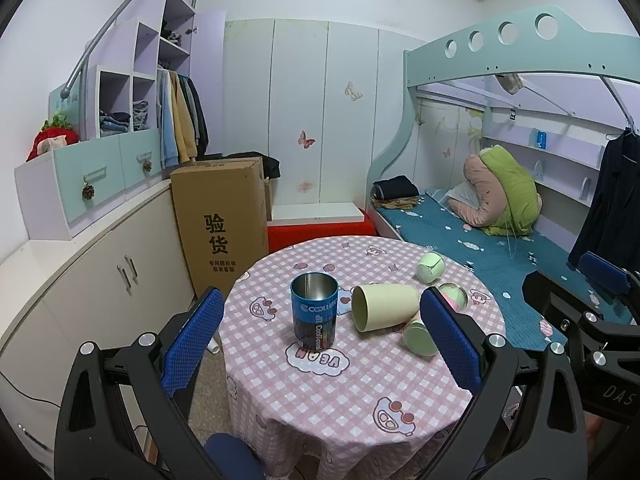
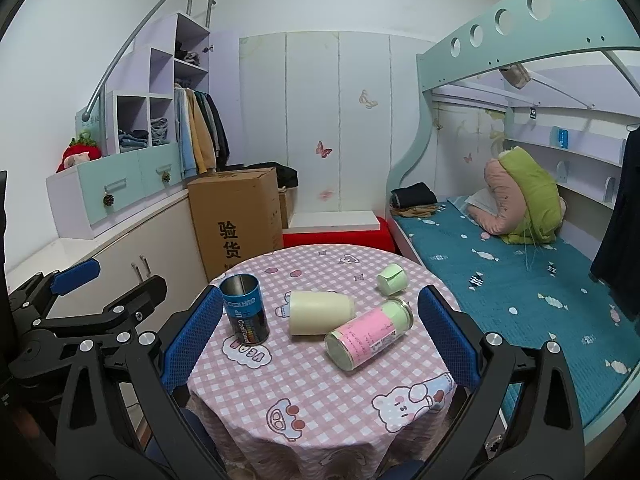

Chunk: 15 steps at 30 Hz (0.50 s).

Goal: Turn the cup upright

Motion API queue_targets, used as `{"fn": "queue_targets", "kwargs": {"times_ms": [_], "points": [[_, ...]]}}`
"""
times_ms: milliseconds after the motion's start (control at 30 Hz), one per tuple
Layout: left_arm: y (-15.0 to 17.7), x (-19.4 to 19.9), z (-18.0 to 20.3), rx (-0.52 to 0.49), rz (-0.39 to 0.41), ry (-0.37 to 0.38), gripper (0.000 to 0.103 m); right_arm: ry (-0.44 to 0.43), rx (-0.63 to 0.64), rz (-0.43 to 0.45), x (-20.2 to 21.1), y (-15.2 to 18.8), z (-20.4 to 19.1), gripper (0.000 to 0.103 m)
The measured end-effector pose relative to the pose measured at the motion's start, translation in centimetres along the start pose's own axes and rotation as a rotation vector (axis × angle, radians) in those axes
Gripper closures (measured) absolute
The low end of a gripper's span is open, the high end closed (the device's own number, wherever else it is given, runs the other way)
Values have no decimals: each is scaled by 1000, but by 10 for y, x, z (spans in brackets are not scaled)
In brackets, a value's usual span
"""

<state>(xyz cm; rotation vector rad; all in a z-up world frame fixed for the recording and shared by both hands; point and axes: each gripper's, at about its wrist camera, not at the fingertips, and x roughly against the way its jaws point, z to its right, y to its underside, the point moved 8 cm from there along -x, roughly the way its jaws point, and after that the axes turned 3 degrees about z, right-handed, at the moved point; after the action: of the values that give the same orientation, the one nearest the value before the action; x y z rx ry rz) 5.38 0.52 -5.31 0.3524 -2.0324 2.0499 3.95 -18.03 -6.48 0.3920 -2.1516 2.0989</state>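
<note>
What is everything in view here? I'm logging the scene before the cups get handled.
Round table with pink checked cloth: one, centre foreground.
Blue metal cup: one, upright, table's left.
Cream plastic cup: one, on its side, table's middle.
Pink-and-green labelled glass jar: one, on its side, right of the cream cup.
Small pale green cup: one, tipped over, far right of the table.
Brown cardboard box: one, behind the table.
Bunk bed with teal mattress: one, right.
Left hand-held gripper: blue pads, open.
Right hand-held gripper: blue pads, open.
</note>
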Motion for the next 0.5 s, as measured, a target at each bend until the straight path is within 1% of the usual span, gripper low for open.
{"fn": "queue_targets", "kwargs": {"times_ms": [500], "points": [[-1,-11,0,-2,-6,-3,8,7,-4,-9,-8,0,3,5]]}}
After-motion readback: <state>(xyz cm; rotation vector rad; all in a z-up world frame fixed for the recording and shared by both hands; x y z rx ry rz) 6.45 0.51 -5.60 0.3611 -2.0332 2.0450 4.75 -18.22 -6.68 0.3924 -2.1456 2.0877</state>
